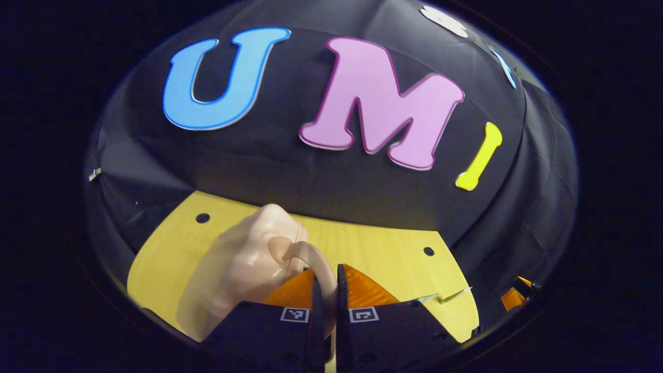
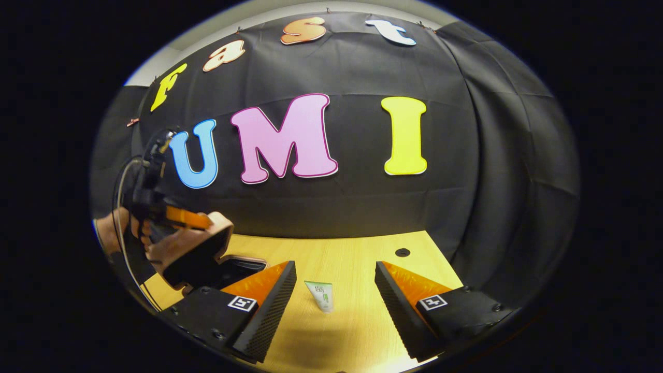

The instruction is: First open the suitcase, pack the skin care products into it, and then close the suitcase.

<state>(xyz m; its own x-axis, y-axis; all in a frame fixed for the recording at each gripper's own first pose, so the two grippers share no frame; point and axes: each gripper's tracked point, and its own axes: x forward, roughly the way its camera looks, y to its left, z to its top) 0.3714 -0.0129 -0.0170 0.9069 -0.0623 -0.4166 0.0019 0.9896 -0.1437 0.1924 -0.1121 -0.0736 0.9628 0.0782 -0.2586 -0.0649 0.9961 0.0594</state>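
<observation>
Pinching the suitcase (image 1: 243,264) handle, the left claw (image 1: 326,295) hides it (right claw (image 2: 335,295) spread, tube (image 2: 321,295) between).

Suitcase (image 1: 243,269) pale pink; tube (image 2: 321,295) white, green print; table (image 2: 357,259) yellow wood-grain.

Suitcase handle (image 1: 322,269) pinched between left gripper (image 1: 326,295) fingers, lower part hidden behind them. Suitcase lid (image 1: 243,264) smeared, lower corner cut by edge of left gripper view. In right gripper view, suitcase (image 2: 199,254) interior too dark to read (base partly behind near finger). Tube (image 2: 322,295) label too small to tell. Hand (image 2: 111,233) cut at rim.
</observation>
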